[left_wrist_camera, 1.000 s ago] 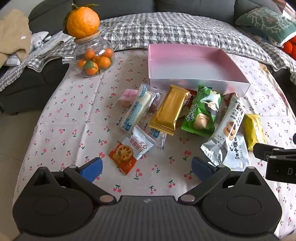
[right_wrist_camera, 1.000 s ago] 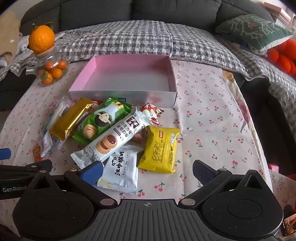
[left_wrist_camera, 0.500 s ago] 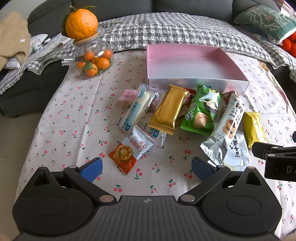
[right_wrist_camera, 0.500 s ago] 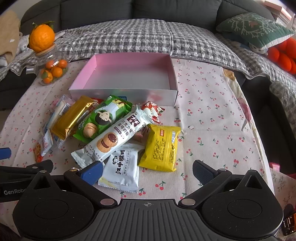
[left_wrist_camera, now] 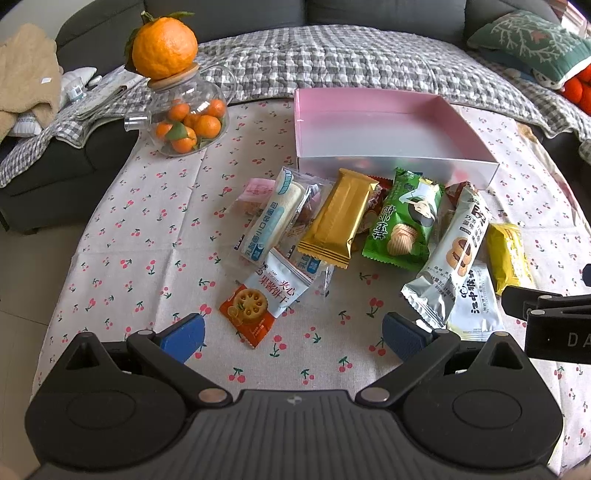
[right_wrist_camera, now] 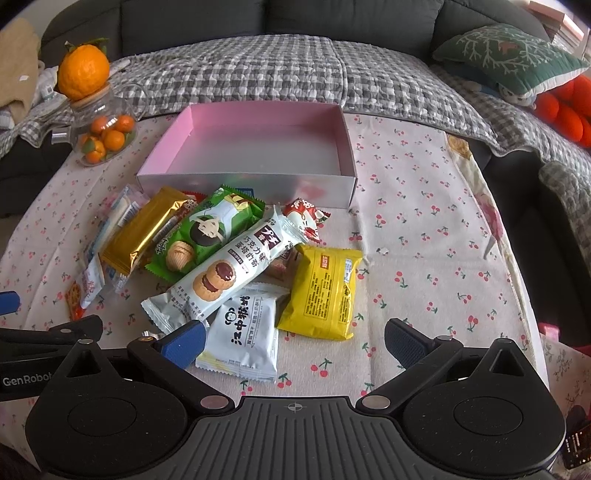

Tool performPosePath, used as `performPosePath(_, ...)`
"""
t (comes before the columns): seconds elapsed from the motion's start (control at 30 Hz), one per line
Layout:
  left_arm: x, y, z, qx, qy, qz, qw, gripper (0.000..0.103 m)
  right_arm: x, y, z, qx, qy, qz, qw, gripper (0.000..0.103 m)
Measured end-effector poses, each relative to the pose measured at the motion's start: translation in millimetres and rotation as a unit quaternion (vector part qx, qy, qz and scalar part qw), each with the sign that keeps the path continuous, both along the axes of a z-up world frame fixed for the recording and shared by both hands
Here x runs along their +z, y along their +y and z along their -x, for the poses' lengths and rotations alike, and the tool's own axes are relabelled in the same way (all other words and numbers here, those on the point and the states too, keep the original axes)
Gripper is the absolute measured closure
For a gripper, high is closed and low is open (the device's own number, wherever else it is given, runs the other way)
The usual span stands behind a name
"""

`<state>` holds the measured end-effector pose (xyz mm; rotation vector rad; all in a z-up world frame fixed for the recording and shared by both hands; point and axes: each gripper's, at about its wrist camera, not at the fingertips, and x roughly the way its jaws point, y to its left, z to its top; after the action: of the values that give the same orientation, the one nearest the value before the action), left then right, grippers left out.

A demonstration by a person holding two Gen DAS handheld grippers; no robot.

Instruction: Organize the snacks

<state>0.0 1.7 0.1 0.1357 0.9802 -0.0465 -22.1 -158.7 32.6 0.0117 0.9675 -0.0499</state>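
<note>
Well, we hovered over a cherry-print tablecloth [left_wrist_camera: 147,229] before a grey sofa [right_wrist_camera: 332,22]; bright snack packets [right_wrist_camera: 221,266] lay heaped beside the empty pink box [right_wrist_camera: 258,147], our left gripper [left_wrist_camera: 291,334] and right gripper [right_wrist_camera: 293,338] both spread wide.

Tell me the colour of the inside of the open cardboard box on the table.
Pink inside the open rectangular cardboard box; its outer front wall looks silvery white. Best seen in the right wrist view.

We see a cherry-print tablecloth [left_wrist_camera: 155,236]; on it a pink box [left_wrist_camera: 388,122] upper centre; glass jar [left_wrist_camera: 186,122] upper left; snack packets [left_wrist_camera: 332,225] mid-frame.
</note>
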Motion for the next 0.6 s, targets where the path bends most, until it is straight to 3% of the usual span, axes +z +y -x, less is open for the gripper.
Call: performPosePath(0.6, -0.3, -0.1, -0.8, -0.001, 0.0, -0.001, 1.0, 0.0, -3.2, 1.7, 1.1, 0.0, 0.002, -0.001, 1.0, 0.0)
